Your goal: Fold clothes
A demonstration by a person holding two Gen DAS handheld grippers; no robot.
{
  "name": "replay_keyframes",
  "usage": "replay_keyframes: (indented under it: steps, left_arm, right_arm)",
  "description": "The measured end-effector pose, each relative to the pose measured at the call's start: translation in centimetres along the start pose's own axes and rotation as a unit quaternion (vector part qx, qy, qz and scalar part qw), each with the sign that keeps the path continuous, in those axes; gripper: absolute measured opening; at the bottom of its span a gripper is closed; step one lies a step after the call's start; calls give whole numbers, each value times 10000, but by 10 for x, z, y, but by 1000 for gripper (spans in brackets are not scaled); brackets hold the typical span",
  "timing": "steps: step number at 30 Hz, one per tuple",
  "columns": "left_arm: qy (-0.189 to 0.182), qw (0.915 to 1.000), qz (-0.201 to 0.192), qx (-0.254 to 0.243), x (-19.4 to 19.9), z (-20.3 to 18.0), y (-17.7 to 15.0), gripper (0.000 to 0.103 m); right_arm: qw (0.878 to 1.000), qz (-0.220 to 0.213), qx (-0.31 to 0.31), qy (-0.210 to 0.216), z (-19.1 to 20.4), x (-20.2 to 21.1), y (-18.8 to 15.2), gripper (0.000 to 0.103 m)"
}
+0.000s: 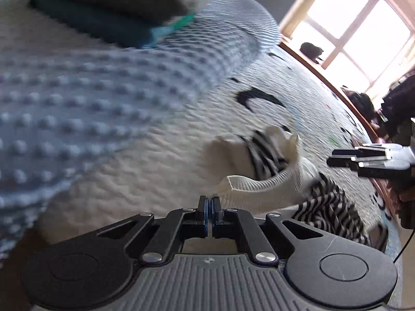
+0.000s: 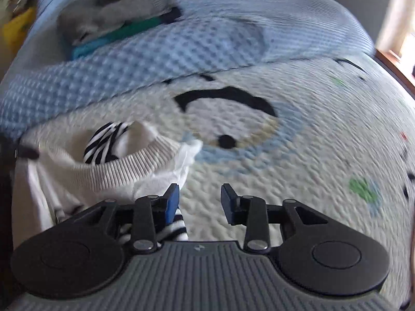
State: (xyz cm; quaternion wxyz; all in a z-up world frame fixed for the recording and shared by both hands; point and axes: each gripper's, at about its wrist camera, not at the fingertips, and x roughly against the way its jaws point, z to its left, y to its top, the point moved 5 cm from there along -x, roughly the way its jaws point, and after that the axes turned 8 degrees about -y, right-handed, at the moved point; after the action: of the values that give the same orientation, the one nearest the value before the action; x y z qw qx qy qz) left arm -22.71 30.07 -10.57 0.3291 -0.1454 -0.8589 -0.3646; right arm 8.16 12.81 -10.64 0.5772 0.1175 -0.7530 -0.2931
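Note:
A white ribbed knit garment [image 1: 259, 184] lies crumpled on the quilt, tangled with a black-and-white striped cloth [image 1: 326, 202]. My left gripper [image 1: 209, 202] is shut just short of the white garment's cuff, and no cloth shows between its pads. My right gripper [image 1: 332, 156] reaches in from the right above the same heap. In the right wrist view the right gripper [image 2: 199, 197] stands open over bare quilt with nothing between its fingers. There the white garment [image 2: 124, 171] lies to its left, with striped cloth [image 2: 103, 145] inside the opening and more under the left finger.
A white quilt [image 2: 298, 155] with black and coloured patterns covers the bed. A blue waffle blanket [image 2: 155, 62] lies across the far side, with a stack of folded grey and teal clothes [image 2: 116, 18] on it. A wooden bed edge [image 1: 324, 83] and a bright window [image 1: 358, 26] are at the right.

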Motion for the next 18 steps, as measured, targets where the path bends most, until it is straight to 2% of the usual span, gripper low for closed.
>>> replay_keyframes:
  steps: [2, 4, 8, 13, 15, 16, 18]
  left_arm:
    - [-118, 9999, 89, 89, -2, 6, -1, 3]
    - [-216, 9996, 145, 90, -3, 8, -5, 3]
    - [-464, 9981, 267, 298, -8, 9, -13, 3]
    - [-727, 9959, 353, 413, -16, 7, -19, 3]
    - [-849, 9947, 399, 409, -19, 4, -19, 11]
    - [-885, 9944, 414, 392, -19, 3, -20, 14]
    - [-883, 9946, 412, 348, -21, 1, -21, 19]
  right_arm:
    - [9986, -29, 506, 146, 14, -11, 11, 37]
    - [9944, -74, 1010, 297, 26, -22, 24, 43]
    - [9760, -29, 2136, 426, 41, -42, 41, 52]
    - [9660, 365, 2423, 829, 44, -68, 52, 54]
    - [9625, 520, 2457, 1021, 45, -77, 55, 53]
    - [9618, 592, 2415, 1142, 46, -80, 56, 51]
    - [9617, 695, 2312, 1301, 47, -83, 56, 22]
